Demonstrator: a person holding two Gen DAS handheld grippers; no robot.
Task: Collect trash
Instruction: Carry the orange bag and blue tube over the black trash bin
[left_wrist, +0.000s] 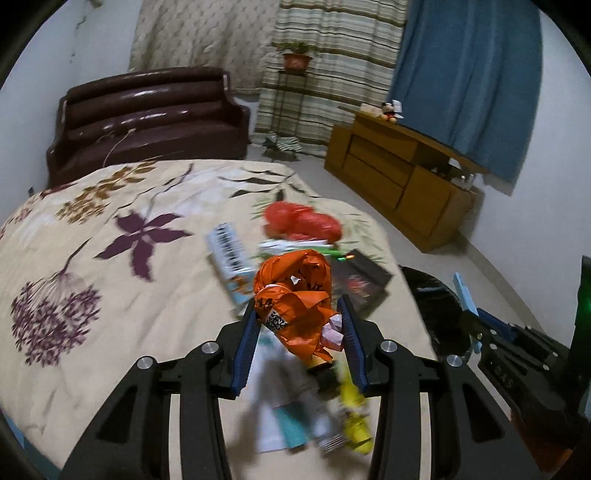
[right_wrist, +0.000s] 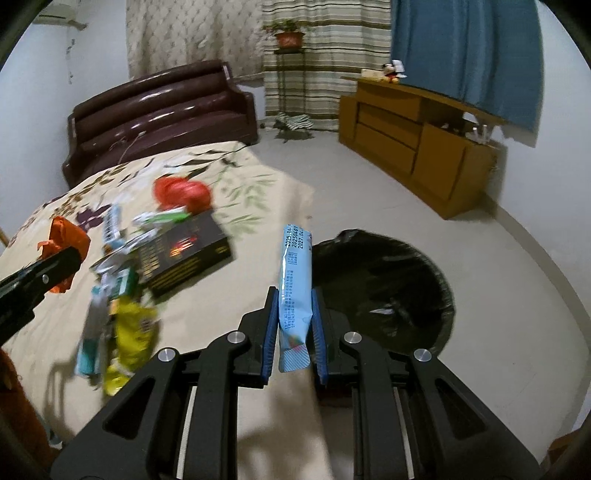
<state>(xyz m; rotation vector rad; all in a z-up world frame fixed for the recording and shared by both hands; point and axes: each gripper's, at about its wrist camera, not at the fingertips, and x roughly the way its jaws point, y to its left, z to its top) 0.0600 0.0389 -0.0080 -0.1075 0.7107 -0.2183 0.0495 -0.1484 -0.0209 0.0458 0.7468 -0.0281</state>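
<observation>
Left wrist view: the left gripper (left_wrist: 299, 314) is pinching a crumpled orange wrapper (left_wrist: 295, 295) between its blue pads, lifted over the floral bedspread (left_wrist: 92, 258). Behind it, a red bag (left_wrist: 301, 221), a black box (left_wrist: 360, 278) and blurred packets are lying on the bed. Right wrist view: the right gripper (right_wrist: 294, 314) is squeezing a light-blue sachet (right_wrist: 295, 288) upright, just left of the black-lined trash bin (right_wrist: 388, 284) on the floor.

Two grippers (each gripping one wrapper); one black box (right_wrist: 184, 254); one lined bin (right_wrist: 388, 288); one sofa (right_wrist: 162, 110); one plant (right_wrist: 288, 35).
</observation>
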